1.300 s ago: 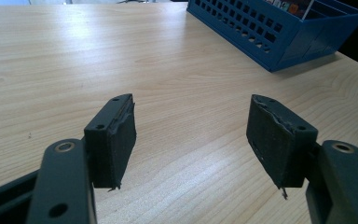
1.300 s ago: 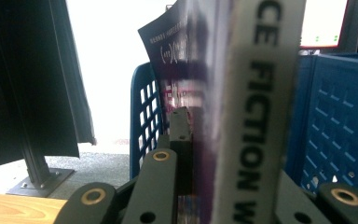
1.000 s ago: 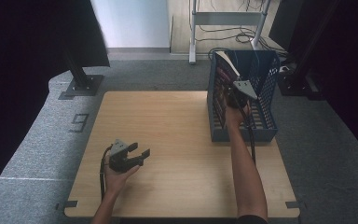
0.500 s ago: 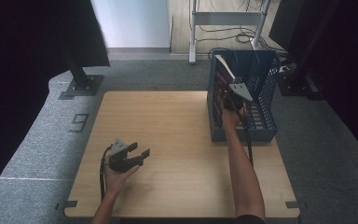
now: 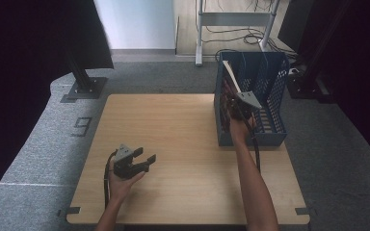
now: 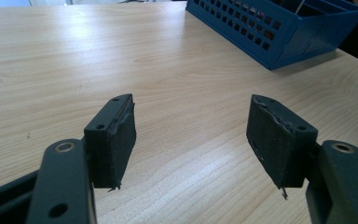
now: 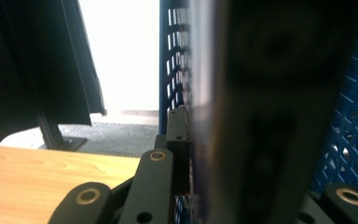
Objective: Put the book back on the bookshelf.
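1. Gripping a dark flat book (image 7: 270, 107), the right tool (image 5: 238, 103) is clamped on it inside the blue basket (image 5: 274, 120).
2. Left tool (image 5: 147, 161) rests on the worktop (image 5: 183, 139), jaws wide apart.

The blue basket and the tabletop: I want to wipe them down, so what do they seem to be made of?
The blue basket looks like moulded plastic with a matt finish: one even colour, walls pierced by regular rows of small holes. The tabletop looks like pale wood or a wood-look laminate, smooth with a faint sheen: fine grain lines run along it. Which of the two, I cannot tell.
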Tool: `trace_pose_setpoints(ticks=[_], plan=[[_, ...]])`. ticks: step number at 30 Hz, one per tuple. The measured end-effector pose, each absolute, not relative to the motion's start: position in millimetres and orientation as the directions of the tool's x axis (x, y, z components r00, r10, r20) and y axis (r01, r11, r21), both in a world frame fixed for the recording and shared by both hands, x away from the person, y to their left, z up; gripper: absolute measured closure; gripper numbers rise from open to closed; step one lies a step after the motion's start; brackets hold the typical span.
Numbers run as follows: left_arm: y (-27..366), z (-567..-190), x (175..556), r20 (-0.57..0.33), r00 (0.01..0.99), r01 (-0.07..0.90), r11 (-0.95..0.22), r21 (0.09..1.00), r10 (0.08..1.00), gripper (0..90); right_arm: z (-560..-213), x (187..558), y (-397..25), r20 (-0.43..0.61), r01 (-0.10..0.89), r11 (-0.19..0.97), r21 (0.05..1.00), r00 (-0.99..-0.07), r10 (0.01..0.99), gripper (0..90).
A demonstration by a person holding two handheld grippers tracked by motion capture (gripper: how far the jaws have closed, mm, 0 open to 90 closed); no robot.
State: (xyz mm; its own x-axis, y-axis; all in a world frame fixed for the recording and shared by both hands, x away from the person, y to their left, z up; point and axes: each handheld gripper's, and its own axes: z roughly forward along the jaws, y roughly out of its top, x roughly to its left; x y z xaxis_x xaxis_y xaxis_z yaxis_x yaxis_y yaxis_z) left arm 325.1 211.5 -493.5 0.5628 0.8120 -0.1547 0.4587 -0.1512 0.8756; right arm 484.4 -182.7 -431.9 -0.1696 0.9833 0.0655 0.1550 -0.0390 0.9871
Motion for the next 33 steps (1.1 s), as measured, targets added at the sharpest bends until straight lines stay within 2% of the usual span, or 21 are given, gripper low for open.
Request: trace_pose_setpoints(ticks=[8, 14, 33], plan=[[211, -494, 326, -0.156, 0.561, 0.462, -0.151, 0.874, 0.813, 33.1, -430, 488, -184, 0.07, 0.208, -0.029, 0.978, -0.193, 0.979, 77.9], [211, -495, 326, -0.156, 0.561, 0.462, -0.152, 0.874, 0.813, 33.1, -430, 488, -183, 0.045, 0.199, -0.011, 0.98, -0.168, 0.985, 81.6], [214, -497, 327, -0.159, 0.552, 0.469, -0.148, 0.871, 0.818, 33.2, -432, 501, -193, 0.124, 0.155, -0.107, 0.982, -0.101, 0.987, 81.9]])
